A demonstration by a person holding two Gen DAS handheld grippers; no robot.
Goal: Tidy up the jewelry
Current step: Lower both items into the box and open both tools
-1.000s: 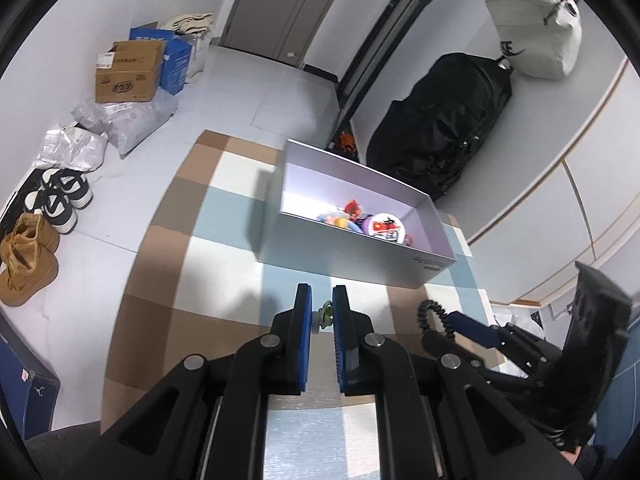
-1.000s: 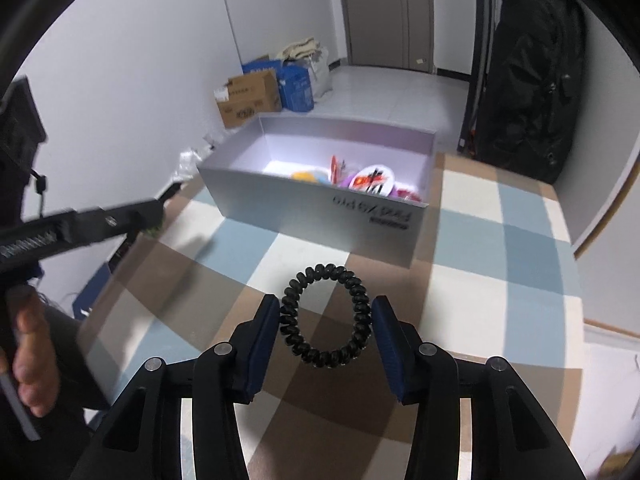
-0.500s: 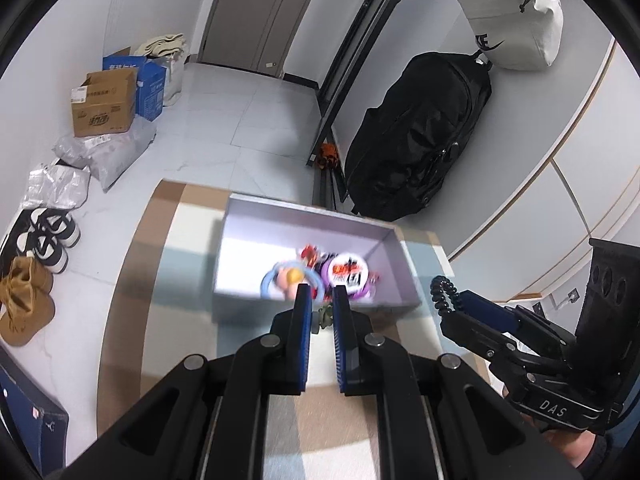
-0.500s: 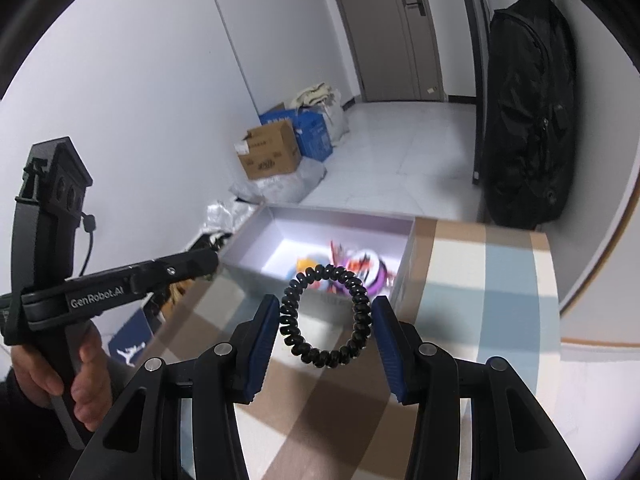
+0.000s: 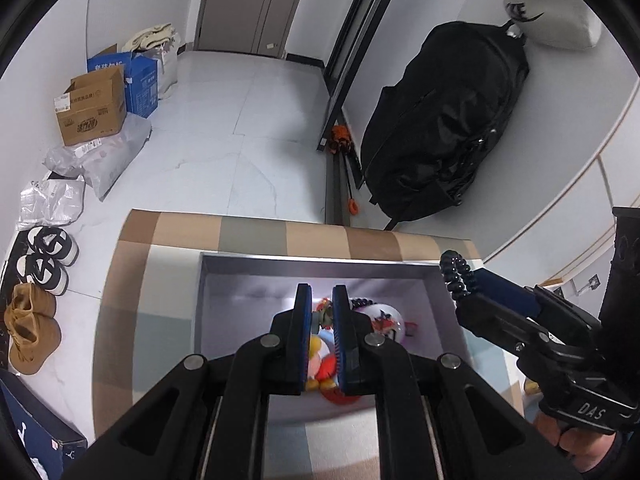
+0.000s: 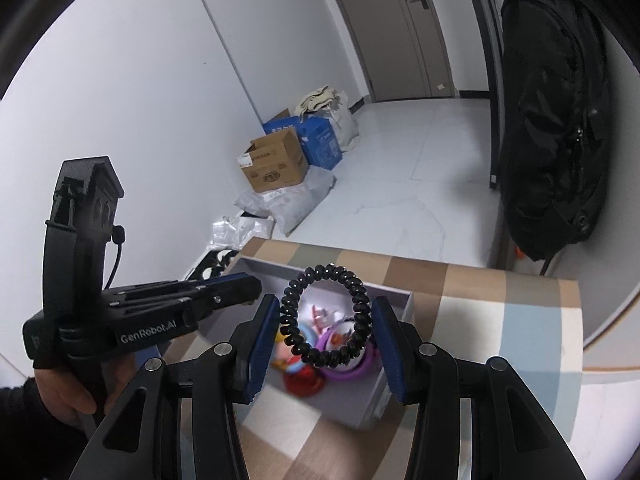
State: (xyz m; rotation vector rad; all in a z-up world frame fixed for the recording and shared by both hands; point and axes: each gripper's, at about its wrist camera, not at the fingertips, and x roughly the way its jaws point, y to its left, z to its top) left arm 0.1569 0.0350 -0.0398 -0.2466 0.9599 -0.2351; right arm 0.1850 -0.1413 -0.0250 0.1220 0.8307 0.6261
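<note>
1. Gripping a black coiled hair tie (image 6: pixel 326 316) between its two blue pads, the right gripper (image 6: pixel 326 334) sits at lower centre of the right wrist view, the ring upright and pressed at both sides.
2. Below and behind the ring in that view lies the open grey box (image 6: pixel 394 364), with colourful trinkets inside.
3. In the left wrist view the left gripper (image 5: pixel 322 316) is pinched on a small greenish trinket (image 5: pixel 325 315), at centre frame over the box (image 5: pixel 208 304).
4. That view shows the right gripper (image 5: pixel 460 276) at middle right, its hair tie (image 5: pixel 454 276) over the box's far right corner.
5. Counted: two grippers, one hair tie, one box.
6. On the floor at upper left stand one brown carton (image 5: pixel 91 110) and one blue carton (image 5: pixel 136 78); one black bag (image 5: pixel 444 128) leans at upper right.
</note>
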